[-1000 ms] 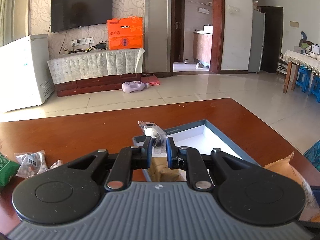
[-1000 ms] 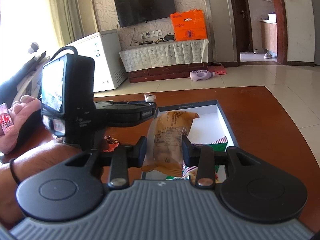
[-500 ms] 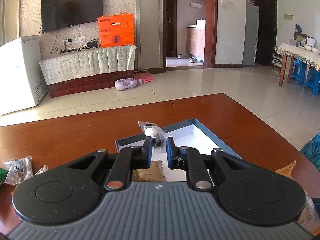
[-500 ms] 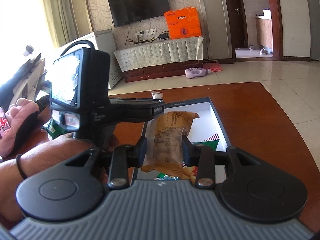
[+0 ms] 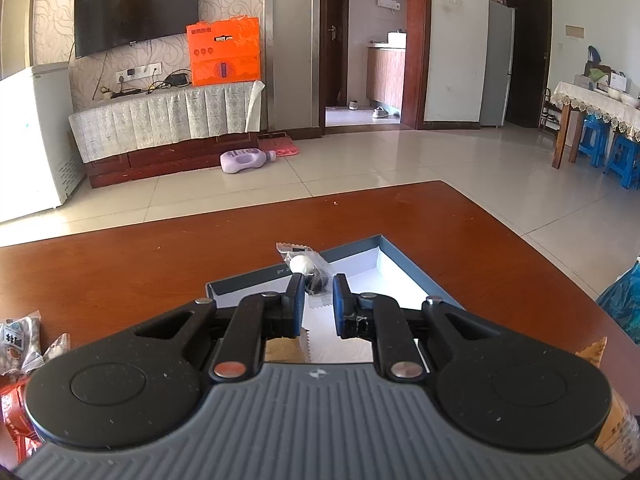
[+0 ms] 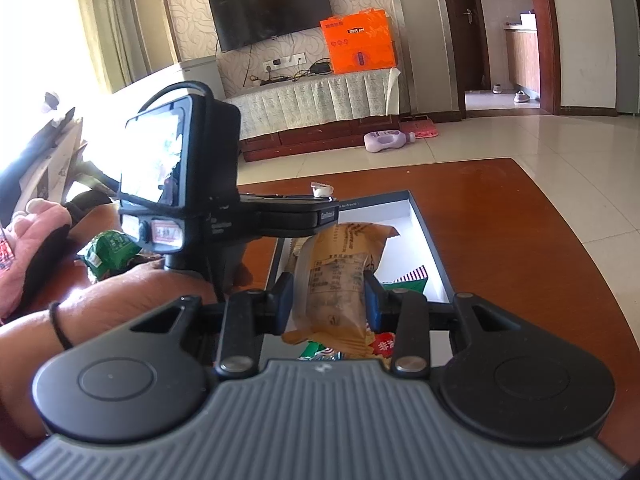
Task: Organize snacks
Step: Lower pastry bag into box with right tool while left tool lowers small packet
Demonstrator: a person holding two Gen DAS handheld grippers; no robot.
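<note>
My left gripper [image 5: 317, 285] is shut on a small clear-wrapped snack [image 5: 306, 270] with a white ball inside, held above the open blue-rimmed box [image 5: 362, 246]. My right gripper [image 6: 329, 287] is shut on a long tan snack packet [image 6: 336, 276], held over the same box [image 6: 434, 240]. The left gripper and its camera [image 6: 176, 184] reach across the right wrist view, above the box's left side. Red and green packets [image 6: 384, 346] lie in the box under the tan packet.
The box sits on a brown wooden table [image 5: 160, 264]. Loose snack packets [image 5: 20, 340] lie at the table's left, with a green packet [image 6: 110, 250] there too. A tan packet [image 5: 616, 432] shows at the right. The table's far edge drops to tiled floor.
The left gripper moved further over the box, with more of the box interior now under its fingers. The right gripper shifted slightly forward with the tan packet. Both stayed shut.
</note>
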